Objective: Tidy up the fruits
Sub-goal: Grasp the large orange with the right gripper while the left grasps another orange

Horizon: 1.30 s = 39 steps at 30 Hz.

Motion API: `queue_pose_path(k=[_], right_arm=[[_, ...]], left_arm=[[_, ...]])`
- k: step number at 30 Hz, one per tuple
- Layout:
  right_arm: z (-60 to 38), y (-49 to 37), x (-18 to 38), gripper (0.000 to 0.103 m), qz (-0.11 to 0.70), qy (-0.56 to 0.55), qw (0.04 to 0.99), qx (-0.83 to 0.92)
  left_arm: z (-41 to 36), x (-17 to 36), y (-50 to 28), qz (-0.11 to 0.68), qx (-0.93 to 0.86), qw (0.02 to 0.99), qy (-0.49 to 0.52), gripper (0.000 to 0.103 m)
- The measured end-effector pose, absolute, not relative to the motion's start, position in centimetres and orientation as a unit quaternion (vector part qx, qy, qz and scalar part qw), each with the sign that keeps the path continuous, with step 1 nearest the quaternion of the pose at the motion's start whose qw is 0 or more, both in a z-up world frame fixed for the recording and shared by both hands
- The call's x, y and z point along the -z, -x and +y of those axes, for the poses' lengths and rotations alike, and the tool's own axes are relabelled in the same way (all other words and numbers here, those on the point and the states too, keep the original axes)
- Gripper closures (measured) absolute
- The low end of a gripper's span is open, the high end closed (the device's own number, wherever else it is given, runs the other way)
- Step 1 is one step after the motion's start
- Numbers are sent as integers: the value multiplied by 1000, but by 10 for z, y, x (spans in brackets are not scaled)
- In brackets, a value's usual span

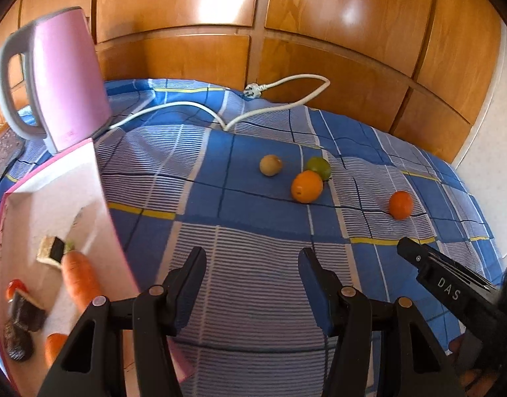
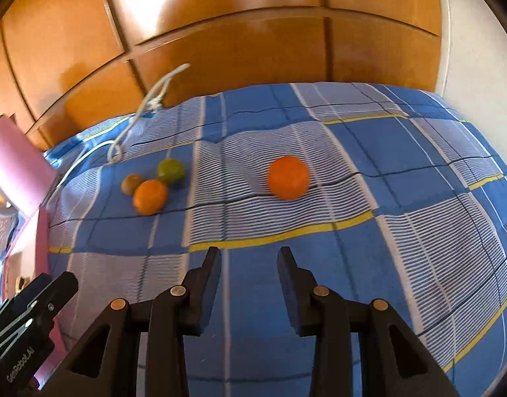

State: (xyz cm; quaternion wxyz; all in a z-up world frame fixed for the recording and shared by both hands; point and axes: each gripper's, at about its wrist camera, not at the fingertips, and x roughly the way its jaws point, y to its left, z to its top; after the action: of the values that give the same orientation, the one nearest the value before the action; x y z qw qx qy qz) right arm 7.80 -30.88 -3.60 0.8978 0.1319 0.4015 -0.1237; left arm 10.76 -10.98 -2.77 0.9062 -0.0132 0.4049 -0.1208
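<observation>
Four loose fruits lie on the bed's blue, white and yellow checked cloth [image 1: 253,297], and none is held. A tan-brown kiwi-like fruit [image 1: 270,165], a green round fruit [image 1: 318,166] and a larger orange [image 1: 307,186] cluster toward the far edge by the glossy wooden panelled wall [image 1: 319,33], the orange touching or nearly touching the green one. A smaller, deeper orange mandarin-like fruit [image 2: 288,177] sits apart, nearer the bed's right edge. The left gripper [image 1: 251,264] hangs above bare cloth with its jaws about half apart and nothing between them. The right gripper [image 2: 248,261] faces the lone mandarin with its jaws parted more narrowly, also empty; they look too narrow for that fruit. Judging by the task, the white shallow tray with a pink rim [image 1: 55,198] at the near left is the likely destination; it already holds carrots [image 1: 79,281] and some dark pieces I cannot identify. The cloth between jaws and fruits is open and offers a clear approach. The tray's raised rim, the pink electric kettle [image 1: 64,76] at the far left corner and its white cord [image 1: 193,107] looping along the far edge bound the left side. The fruits may roll on the soft cloth.
</observation>
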Motion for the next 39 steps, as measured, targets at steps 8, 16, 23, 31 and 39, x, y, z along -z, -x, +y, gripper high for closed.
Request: queue_pose_path(k=[8,16,23,31,39], right_arm=[[-333,-93,39,64,404,-133,893,145],[-351,-114,44,63,411,-133,888,159],[-354,-128,47,59,414,-124,887,161],[-356,-145,53,51,421,-112,886,159],[-351,-153,58,64,417,-80,891,160]], left_arm=[[-129,30,-132,409,135,902,18,44],[-147,36,-161,417,141,898,10,44],[-154,41,-178,422,145,895,10,37],[-162,49,-190,424,146,894,4,37],[-173,57,-203,426,148,892,2,38]])
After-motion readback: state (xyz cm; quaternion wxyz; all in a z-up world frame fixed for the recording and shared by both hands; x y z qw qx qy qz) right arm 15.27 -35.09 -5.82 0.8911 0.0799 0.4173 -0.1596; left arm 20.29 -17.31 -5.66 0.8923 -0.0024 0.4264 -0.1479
